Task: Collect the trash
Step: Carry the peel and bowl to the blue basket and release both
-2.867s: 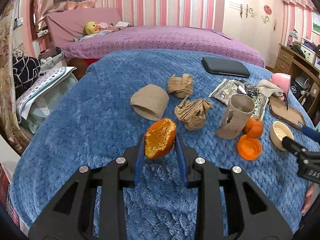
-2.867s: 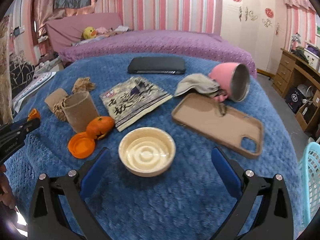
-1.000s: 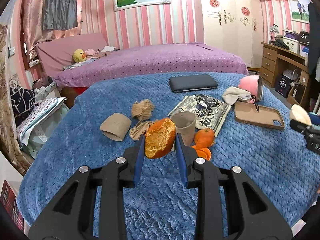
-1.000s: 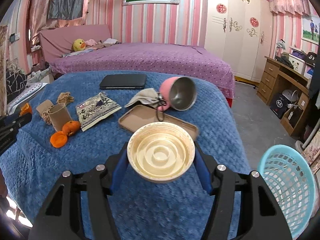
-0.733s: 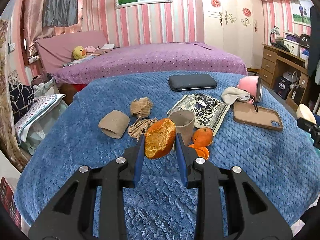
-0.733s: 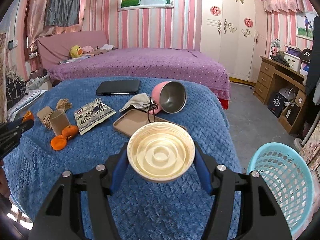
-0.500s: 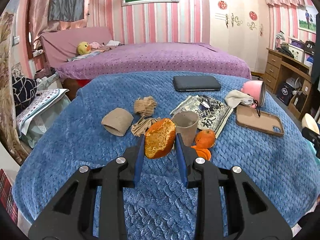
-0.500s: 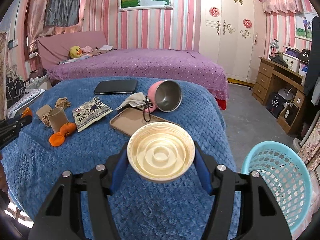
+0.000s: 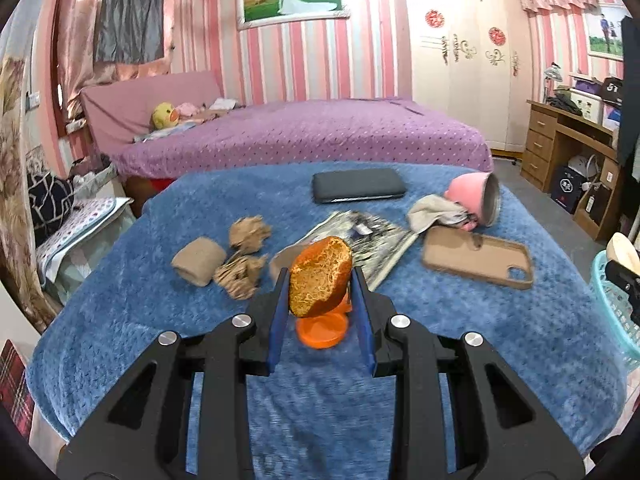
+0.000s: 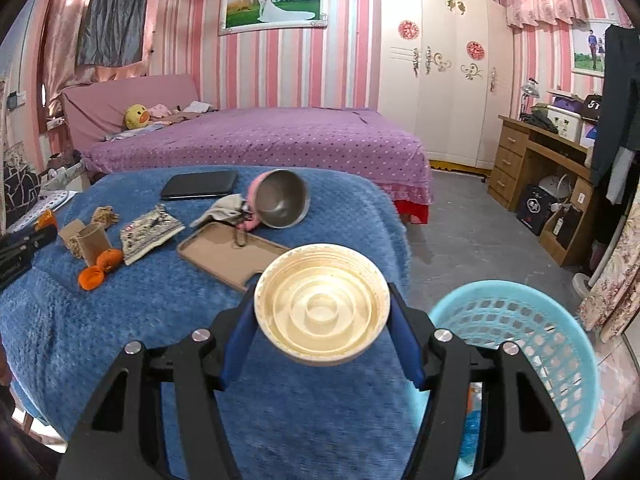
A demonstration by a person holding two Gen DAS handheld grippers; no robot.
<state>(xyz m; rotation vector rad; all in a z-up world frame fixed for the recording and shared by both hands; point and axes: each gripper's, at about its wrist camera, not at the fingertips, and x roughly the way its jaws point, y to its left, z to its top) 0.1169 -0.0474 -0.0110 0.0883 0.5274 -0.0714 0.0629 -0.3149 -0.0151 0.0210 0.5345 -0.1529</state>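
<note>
My left gripper (image 9: 320, 292) is shut on a piece of orange peel (image 9: 320, 276), held above the blue blanket (image 9: 160, 312). My right gripper (image 10: 322, 308) is shut on a cream round lid (image 10: 322, 304), lifted off the bed near its right edge. A light blue mesh basket (image 10: 516, 332) stands on the floor just right of that lid; its rim also shows in the left wrist view (image 9: 612, 300). On the blanket lie an orange cap (image 9: 320, 330), crumpled brown paper (image 9: 240, 276), another wad (image 9: 250, 234), a cardboard roll (image 9: 198, 260) and a printed wrapper (image 9: 368, 236).
A tan phone case (image 9: 478, 256), a pink steel-lined cup (image 10: 282, 198) on its side with a cloth, and a black case (image 9: 358, 186) also lie on the blanket. A purple bed stands behind. A wooden desk (image 10: 540, 160) lines the right wall.
Both grippers have drifted right along the bed with their loads. The basket now sits much closer and larger beside the lid in the right wrist view.
</note>
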